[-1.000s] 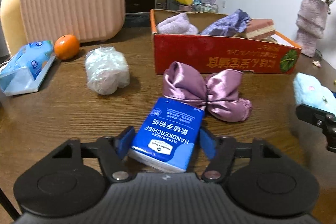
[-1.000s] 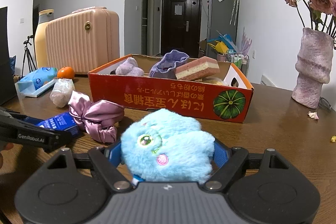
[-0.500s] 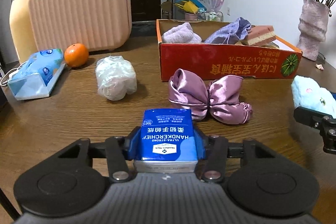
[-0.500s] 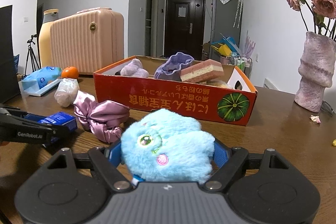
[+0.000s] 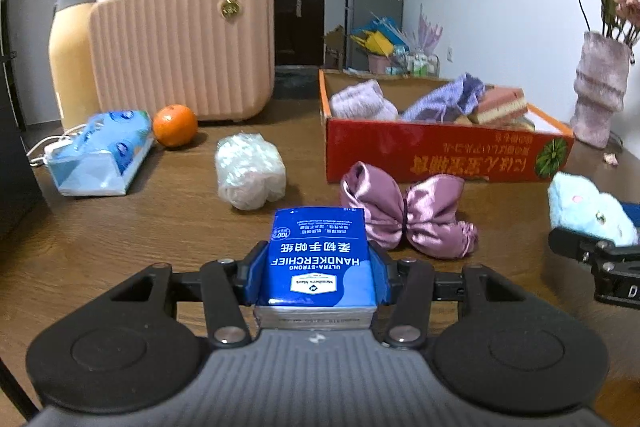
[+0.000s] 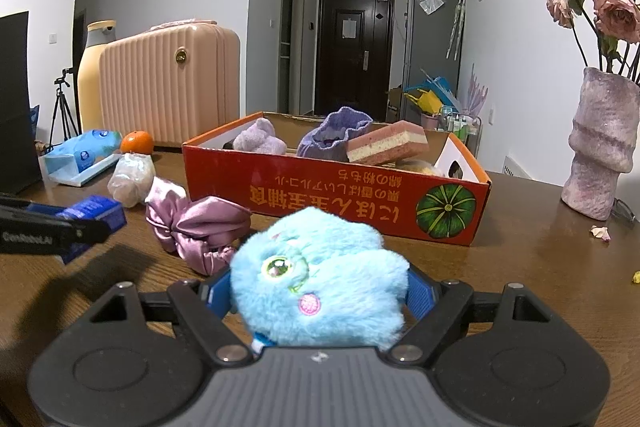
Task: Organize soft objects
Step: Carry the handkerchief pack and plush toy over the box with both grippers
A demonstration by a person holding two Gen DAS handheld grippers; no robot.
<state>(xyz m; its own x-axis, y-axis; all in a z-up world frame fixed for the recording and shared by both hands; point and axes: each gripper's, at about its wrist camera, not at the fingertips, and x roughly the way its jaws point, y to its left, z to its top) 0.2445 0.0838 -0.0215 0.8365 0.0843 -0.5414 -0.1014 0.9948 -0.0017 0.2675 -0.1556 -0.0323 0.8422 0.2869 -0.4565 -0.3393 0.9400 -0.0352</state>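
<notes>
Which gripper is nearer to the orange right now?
Left. The left gripper, shut on the blue handkerchief pack, sits closer to the orange at the table's far left. The right gripper, holding the blue plush toy, is farther right.

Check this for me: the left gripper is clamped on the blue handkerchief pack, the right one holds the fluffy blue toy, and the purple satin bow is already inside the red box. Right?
Not quite. The purple satin bow is not in the red box; it lies on the table in front of it, as the left wrist view shows. The rest holds: the left gripper is clamped on the blue handkerchief pack, and the right gripper holds the fluffy blue toy.
</notes>
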